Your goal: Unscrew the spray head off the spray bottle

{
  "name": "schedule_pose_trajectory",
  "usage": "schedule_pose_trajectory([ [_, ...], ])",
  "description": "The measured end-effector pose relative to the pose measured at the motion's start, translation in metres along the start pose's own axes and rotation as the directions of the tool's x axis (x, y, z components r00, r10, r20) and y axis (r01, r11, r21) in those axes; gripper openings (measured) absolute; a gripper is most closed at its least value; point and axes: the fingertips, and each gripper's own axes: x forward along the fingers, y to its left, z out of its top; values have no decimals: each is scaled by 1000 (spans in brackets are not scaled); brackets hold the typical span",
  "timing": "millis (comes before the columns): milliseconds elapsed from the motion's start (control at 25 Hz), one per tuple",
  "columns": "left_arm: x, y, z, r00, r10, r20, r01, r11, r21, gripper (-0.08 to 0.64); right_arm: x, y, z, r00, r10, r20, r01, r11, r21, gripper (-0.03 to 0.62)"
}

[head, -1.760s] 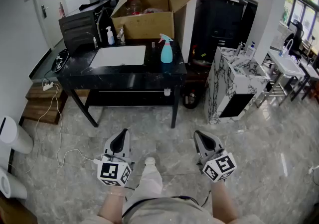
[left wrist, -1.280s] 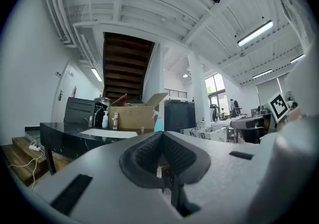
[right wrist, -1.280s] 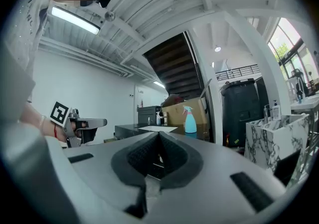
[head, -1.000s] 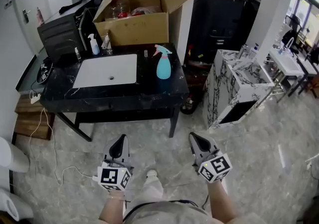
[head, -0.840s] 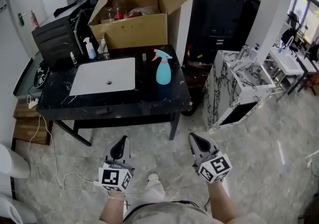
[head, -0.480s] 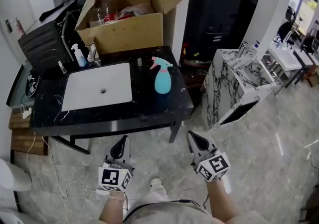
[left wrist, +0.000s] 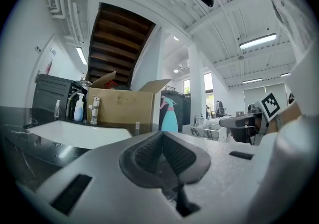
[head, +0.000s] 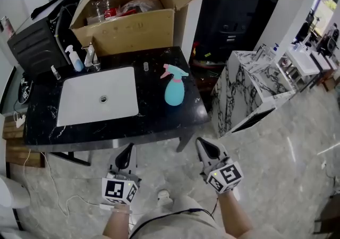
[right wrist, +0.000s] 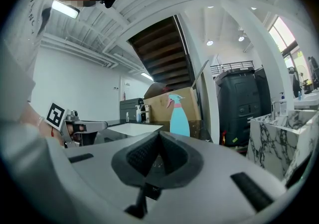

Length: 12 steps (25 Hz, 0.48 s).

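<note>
- Spray bottle (head: 174,90): upright on black marbled counter (head: 159,121), at 3 o'clock of white basin (head: 95,97); untouched, well apart from both grippers.
- Spray head (head: 175,71): pink, seated on the neck, nozzle toward 9 o'clock; not yet unscrewed.
- Left gripper (head: 126,154): jaws fully together, nothing between; held low in front of the counter edge, bottle at about 1 o'clock.
- Right gripper (head: 203,147): jaws likewise closed and empty; bottle at about 11 o'clock.
- Probable reason for this posture: approach stage, both tools carried closed and aimed at the counter; presumably one for the body, one for the head.
- Bottle body: teal plastic, bulbous base tapering to a narrow neck; likely smooth, so expect slip under twisting.
- Pads (left wrist: 147,154): dark, finely ribbed, rubber-like; surrounding shell pale grey and grainy.
- Cardboard box (head: 133,25): flaps open, at 11 o'clock of the bottle.
</note>
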Motion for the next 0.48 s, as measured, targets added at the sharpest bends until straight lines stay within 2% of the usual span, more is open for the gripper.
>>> schedule_pose_trajectory([
  [240,33,-10,7,997,-76,16,76,997,-4,5,23,-16,11,1000,15,-4,-15,1000,-16,5],
  [480,77,-13,16,992,-120,34,120,993,-10,6,59,-34,25,1000,24,17,-24,999,-35,5],
])
